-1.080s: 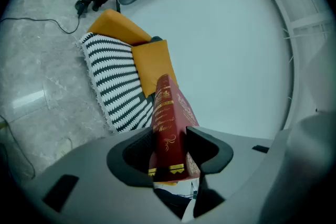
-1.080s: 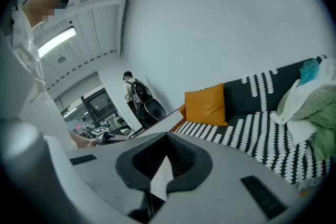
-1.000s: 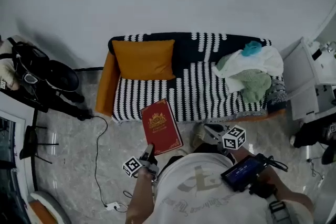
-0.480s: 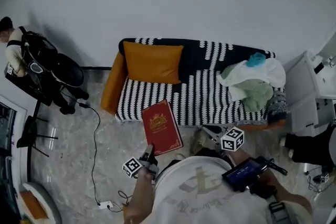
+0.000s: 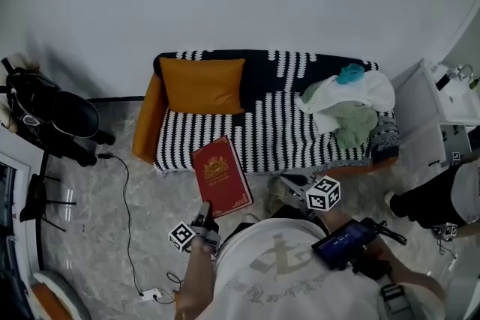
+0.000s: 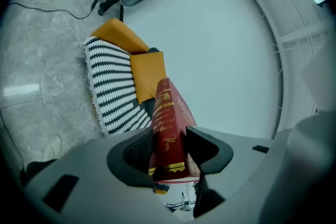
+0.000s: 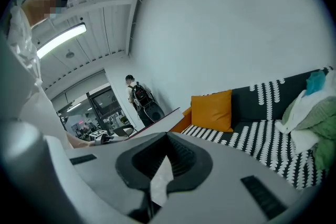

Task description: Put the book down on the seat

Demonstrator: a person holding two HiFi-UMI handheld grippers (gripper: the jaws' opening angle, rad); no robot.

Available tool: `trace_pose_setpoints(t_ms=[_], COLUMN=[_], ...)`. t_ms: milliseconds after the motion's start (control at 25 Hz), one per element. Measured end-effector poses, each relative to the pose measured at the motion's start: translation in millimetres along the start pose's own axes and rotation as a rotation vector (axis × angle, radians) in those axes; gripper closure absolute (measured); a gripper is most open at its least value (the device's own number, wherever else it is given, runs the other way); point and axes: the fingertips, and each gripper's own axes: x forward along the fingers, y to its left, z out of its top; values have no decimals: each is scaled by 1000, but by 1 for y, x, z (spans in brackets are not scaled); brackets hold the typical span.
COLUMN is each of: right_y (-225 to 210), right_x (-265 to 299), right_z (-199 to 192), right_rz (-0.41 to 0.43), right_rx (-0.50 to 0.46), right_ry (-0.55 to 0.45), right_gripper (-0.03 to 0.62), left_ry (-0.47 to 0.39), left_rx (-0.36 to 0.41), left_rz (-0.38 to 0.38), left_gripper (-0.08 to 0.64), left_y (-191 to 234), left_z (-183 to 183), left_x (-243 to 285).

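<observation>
Jaws of the left gripper [image 6: 169, 143] pinch the red book [image 6: 168, 107] by its lower end, holding it just short of the striped seat [image 5: 281, 133]. Right gripper [image 7: 163, 165] is pressed together and empty. Nothing is set down yet.

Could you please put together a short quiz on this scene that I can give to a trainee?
1. True or false: the red book already lies flat on the sofa seat.
2. In the head view, what sits at the seat's right end? A) heap of clothes B) laptop C) lamp
3. Fill in: the book is clamped in the ___ gripper.
Key: 1 false, the left gripper holds it off the seat; 2 A; 3 left.
</observation>
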Motion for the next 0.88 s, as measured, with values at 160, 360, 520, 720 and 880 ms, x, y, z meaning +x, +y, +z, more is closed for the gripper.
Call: trace_pose_setpoints(t_ms=[160,360,520,720,880], right_y=[1,-1,-2,-8,-11], right_x=[-6,-8,-4,8,22], right_z=[-3,-7,-7,2,6], right_rz=[-17,-45,-55,-43,-26], right_rx=[7,8,5,4,10], right_ry=[-5,-4,3,17,31], right_gripper=[578,578,578,578,578], left_ry=[20,44,53,44,32], left_rx=[8,8,0,-14,-21], left_rz=[-10,-18,-20,-14,0], left_gripper=[354,356,355,354,354], left_y=[0,-1,1,1,2], left_z=[-1,-2,-1,2,9], left_x=[1,3,2,5,3])
